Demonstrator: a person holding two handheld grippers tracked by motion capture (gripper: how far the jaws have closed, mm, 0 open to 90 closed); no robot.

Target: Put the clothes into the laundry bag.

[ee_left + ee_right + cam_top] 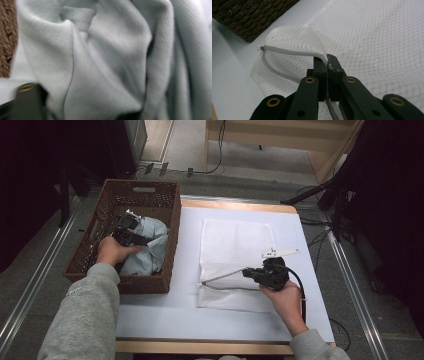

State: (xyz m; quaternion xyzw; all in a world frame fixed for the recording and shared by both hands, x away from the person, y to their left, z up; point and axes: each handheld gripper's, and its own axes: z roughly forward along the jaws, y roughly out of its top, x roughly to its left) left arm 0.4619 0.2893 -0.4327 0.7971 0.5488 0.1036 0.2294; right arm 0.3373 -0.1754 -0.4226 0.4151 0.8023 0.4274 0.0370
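- One wicker basket [165, 245], brown, at the left of the table, with a handle slot in its far wall.
- One pale blue garment [150, 247], crumpled, lying inside the basket toward its right side; ribbed knit and a stitched hem show in the left gripper view [105, 62].
- One white mesh laundry bag [235, 245], flat on the white table cover [310, 270], right of the basket and apart from it.
- One zipper opening on the bag's near left edge, its upper lip lifted clear of the lower.
- Left gripper [131, 232]: down in the basket, against the garment; jaws apart, whether the pads press the cloth cannot be told.
- Right gripper [327, 65]: jaws together, clamped on the bag's zipper edge [294, 53], near the table's middle.
- Two hands, grey sleeves.
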